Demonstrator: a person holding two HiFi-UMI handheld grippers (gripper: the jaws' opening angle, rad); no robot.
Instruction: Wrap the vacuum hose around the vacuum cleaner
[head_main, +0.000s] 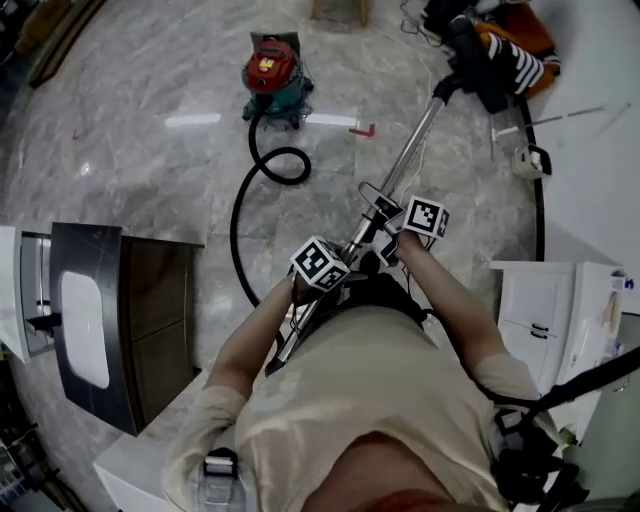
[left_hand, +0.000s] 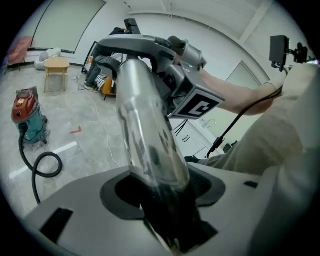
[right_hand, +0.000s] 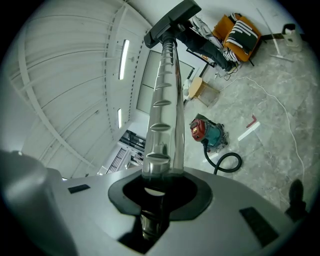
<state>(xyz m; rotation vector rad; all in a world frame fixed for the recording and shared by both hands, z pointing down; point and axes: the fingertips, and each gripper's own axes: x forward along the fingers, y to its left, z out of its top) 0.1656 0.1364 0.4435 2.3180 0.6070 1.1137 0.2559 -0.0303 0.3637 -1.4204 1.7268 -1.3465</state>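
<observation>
Two grippers, one tube. Left gripper (left_hand: 161, 212) (head_main: 338, 278) is clamped on the lower stretch of a shiny metal vacuum tube (left_hand: 145, 125), jaws set fairly wide around it. Right gripper (right_hand: 152, 202) (head_main: 392, 238) is clamped on the same tube (right_hand: 163, 110) higher up, jaws narrower. In the left gripper view the right gripper sits just ahead along the tube, marker cube facing the camera.

Tube (head_main: 405, 165) slants away from the person's body toward upper right in the head view. Black floor nozzle (right_hand: 173, 19) caps its far end.

Black flexible vacuum hose (head_main: 238, 215) lies on the grey marble floor (head_main: 130, 170). It makes one small loop (left_hand: 44, 165) (right_hand: 228, 162) just beside the machine, then a long curve back toward the person's left arm. Where it joins the tube I cannot see.

Red-and-teal canister vacuum cleaner (head_main: 272, 72) (left_hand: 25, 116) (right_hand: 206, 132) stands upright on the floor, well apart from both grippers. No hose around its body.

Further out: small red floor mark (head_main: 362, 130) near the machine, small wooden table (left_hand: 56, 65), orange-and-striped bundle (head_main: 518, 45) at the far edge, dark cabinet (head_main: 130, 320) at left, white cabinet (head_main: 545, 310) at right.
</observation>
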